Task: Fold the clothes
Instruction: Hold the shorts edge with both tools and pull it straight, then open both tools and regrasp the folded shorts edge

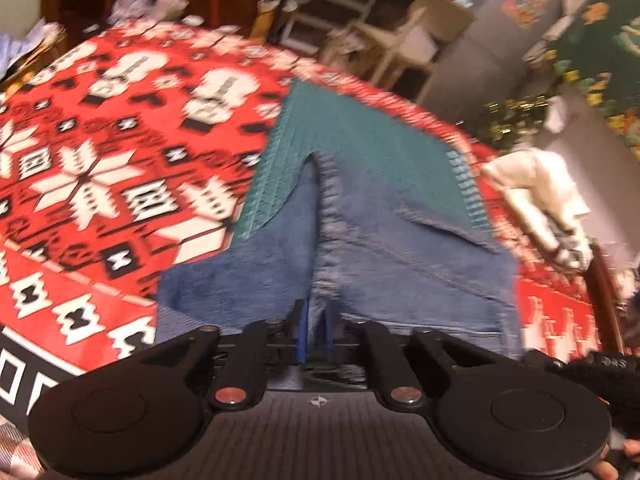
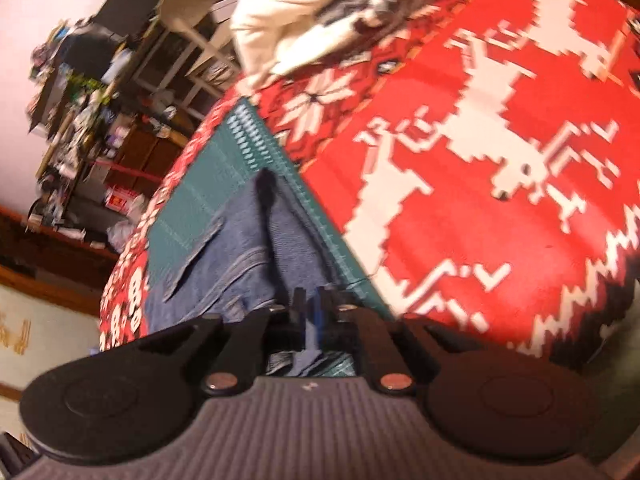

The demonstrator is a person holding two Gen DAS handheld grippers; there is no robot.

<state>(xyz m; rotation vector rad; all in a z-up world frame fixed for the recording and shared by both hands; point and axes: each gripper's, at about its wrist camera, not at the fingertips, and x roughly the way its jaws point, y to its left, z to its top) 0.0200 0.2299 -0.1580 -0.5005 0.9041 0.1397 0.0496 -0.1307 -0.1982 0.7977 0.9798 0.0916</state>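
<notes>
My left fingers (image 1: 316,322) & right fingers (image 2: 310,312) both pinched the jeans (image 1: 380,248) near edge; legs ran straight away from me over the green mat (image 1: 360,128).

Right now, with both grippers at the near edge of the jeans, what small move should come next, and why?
Probably carry the jeans edge forward over the green mat. The left gripper and right gripper both sit at the near edge, and the denim ahead lies flat, unfolded.
</notes>
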